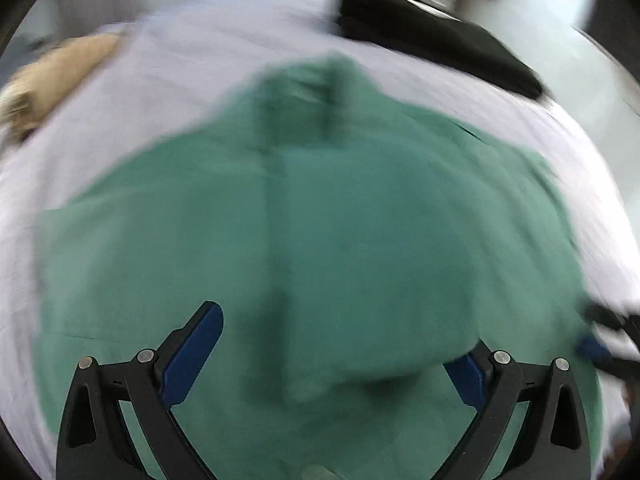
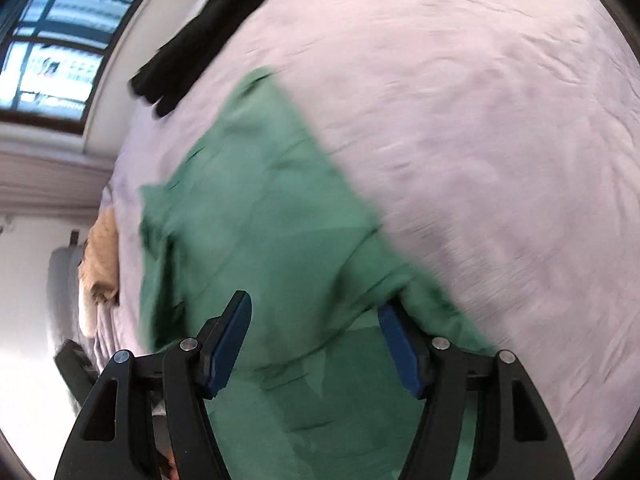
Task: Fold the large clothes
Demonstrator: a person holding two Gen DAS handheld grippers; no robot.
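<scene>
Green garment lies spread on the lilac bedsheet, partly folded. Left gripper and right gripper both gape wide, empty, above it. Judged mid-fold; next needs an edge grasp.

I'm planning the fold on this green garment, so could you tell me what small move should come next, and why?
Probably close both grippers on the cloth. The left gripper and right gripper are open, and a raised fold of the green garment lies between each pair of fingers on the pale bedsheet. Nothing is gripped yet, so it cannot be lifted over.
</scene>
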